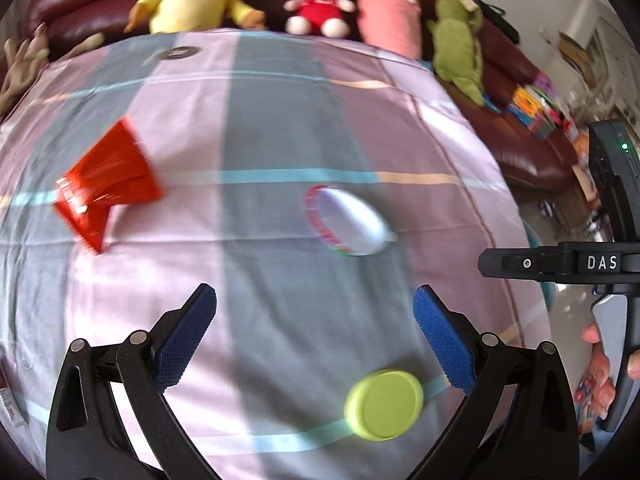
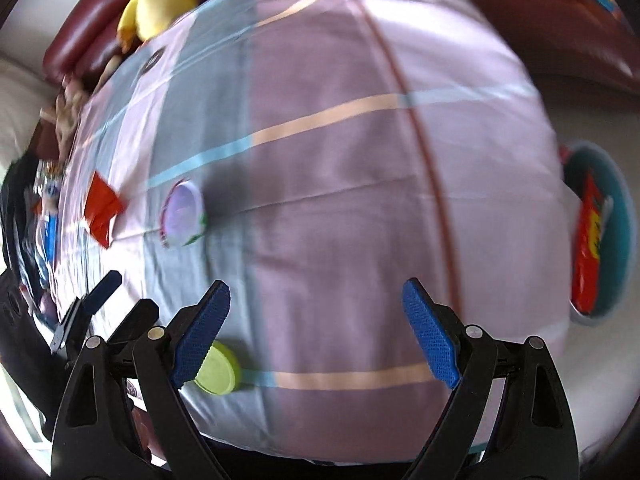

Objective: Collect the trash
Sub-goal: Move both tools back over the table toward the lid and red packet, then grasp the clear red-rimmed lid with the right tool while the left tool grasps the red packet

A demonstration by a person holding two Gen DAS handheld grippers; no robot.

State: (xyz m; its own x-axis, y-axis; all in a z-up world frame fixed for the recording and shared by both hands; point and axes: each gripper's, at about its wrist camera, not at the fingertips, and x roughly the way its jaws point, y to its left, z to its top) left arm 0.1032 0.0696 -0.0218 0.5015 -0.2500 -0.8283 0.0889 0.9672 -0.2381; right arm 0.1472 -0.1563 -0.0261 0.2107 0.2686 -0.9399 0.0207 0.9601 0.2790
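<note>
A table covered with a striped cloth [image 1: 280,120] in pink, grey and pale blue stands before a dark red sofa [image 1: 520,152] where plush toys sit in a row; three pieces of trash lie on the cloth. The red wrapper [image 1: 106,184] is far to the left, crumpled and partly raised; the white foil lid [image 1: 348,220] with a red edge lies near the middle; the green cap [image 1: 384,404] is close to the left gripper [image 1: 314,344], just inside its right finger. The left gripper is wide open and holds nothing; the right gripper [image 2: 316,328] is also wide open and empty, over bare cloth. Beside the table, at the right edge, is a teal bin [image 2: 616,184], and something red already lies in it, probably another wrapper, but the blur makes this uncertain. I think the cap is light, stiff and smooth, so it should be pinched across its rim; the wrapper and lid are thin and soft, better taken at a raised edge.
</note>
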